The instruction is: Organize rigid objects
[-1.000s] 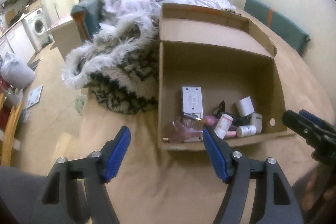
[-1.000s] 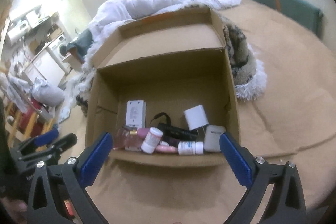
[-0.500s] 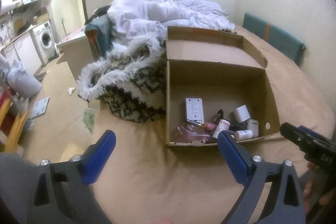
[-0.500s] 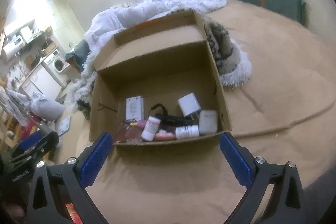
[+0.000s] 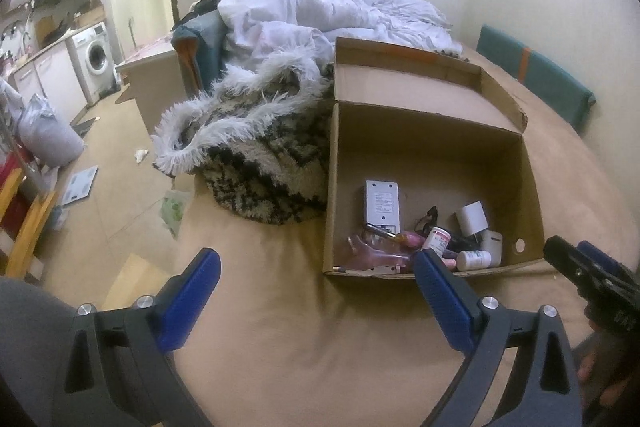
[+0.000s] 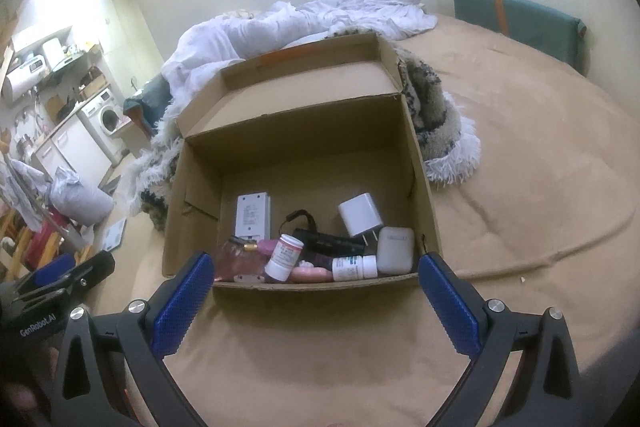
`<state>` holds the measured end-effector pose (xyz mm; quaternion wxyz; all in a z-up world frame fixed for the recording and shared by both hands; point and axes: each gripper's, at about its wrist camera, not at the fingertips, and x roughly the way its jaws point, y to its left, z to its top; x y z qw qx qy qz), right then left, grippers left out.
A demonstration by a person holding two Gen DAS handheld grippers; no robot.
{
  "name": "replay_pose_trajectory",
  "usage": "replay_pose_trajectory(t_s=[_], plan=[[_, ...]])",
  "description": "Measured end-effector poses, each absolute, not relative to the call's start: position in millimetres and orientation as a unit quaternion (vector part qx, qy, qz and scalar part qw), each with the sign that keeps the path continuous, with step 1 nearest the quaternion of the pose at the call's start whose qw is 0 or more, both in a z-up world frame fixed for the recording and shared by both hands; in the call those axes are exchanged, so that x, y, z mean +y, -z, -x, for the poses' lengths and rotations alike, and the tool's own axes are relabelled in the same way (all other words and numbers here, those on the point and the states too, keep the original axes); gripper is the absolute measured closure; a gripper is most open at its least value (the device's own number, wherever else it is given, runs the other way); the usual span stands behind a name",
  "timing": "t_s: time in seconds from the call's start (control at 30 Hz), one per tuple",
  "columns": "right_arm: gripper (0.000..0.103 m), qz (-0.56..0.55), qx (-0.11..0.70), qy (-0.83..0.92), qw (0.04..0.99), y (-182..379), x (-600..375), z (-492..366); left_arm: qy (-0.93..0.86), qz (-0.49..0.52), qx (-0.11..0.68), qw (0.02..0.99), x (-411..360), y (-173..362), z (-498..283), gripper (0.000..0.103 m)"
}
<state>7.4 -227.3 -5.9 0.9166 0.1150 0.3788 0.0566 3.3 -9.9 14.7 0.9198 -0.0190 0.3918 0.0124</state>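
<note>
While both grippers are hovering over the tan bed cover short of the box (image 6: 416,163), nothing is sitting between their pads. The left gripper (image 5: 316,291) has just been opening and is now standing wide and empty; the right gripper (image 6: 312,291) is gaping wide too, holding nothing. All the small items are lying heaped against the box's near wall: a white adapter (image 6: 252,213), a plug (image 6: 360,215), a white case (image 6: 395,250), two pill bottles (image 6: 283,257), a pink bottle (image 6: 234,259). These are looking light and stiff; the smooth plastic is probably going to slip, so pinching across the flat sides or a bottle's body seems safest, and the pink bottle may be glass. The near wall is cutting off the heap's lowest parts, and a dark object (image 6: 328,241) under the plug is proving hard to identify.
</note>
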Motion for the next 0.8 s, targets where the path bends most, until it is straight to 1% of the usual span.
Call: replay_pose_trajectory(t_s=[0.8], plan=[[0.000, -0.115, 0.383, -0.057, 0.915, 8.1, -226.6, -10.2, -0.008, 0.016, 0.392, 0.920, -12.7, -14.0, -2.5, 0.006]])
